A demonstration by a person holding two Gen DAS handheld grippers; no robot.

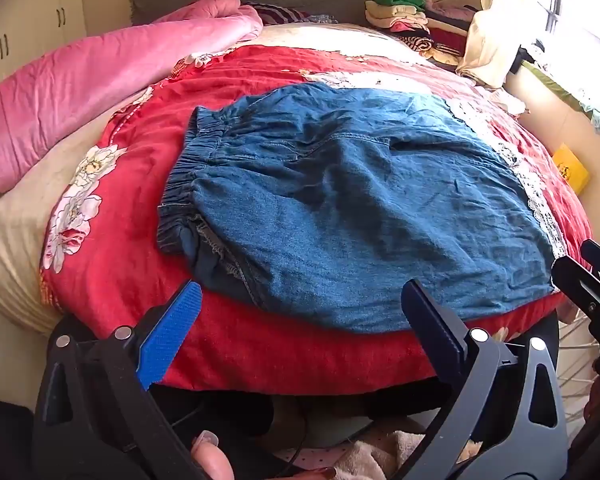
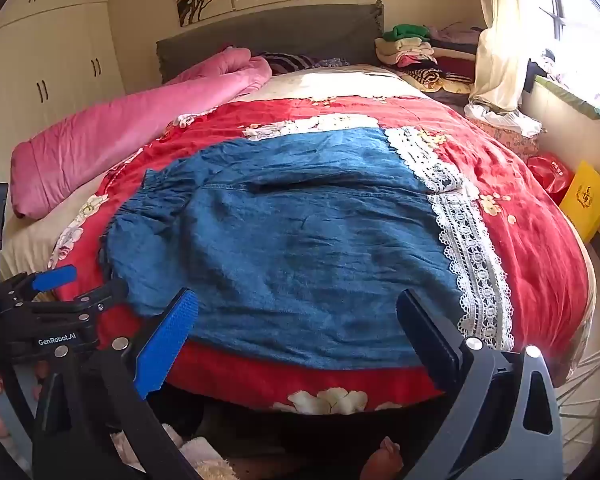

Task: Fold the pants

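Note:
Blue denim pants (image 1: 340,208) lie flat across a red floral bedspread (image 1: 132,272). The elastic waistband (image 1: 184,184) points left and the white lace hems (image 2: 472,256) point right. My left gripper (image 1: 300,286) hangs open over the near edge of the pants, towards the waist side, with nothing between its blue pads. The right gripper (image 2: 296,296) is also open and empty, above the near edge closer to the lace hems. Each gripper shows in the other's view: the right gripper (image 1: 592,280) at the right edge, the left gripper (image 2: 56,292) at the left edge.
A rolled pink quilt (image 1: 80,92) lies along the bed's left side. Folded clothes (image 2: 416,52) are stacked at the far right by the grey headboard (image 2: 268,36). A yellow box (image 2: 586,200) and a red bag (image 2: 548,172) sit beside the bed on the right, under the window.

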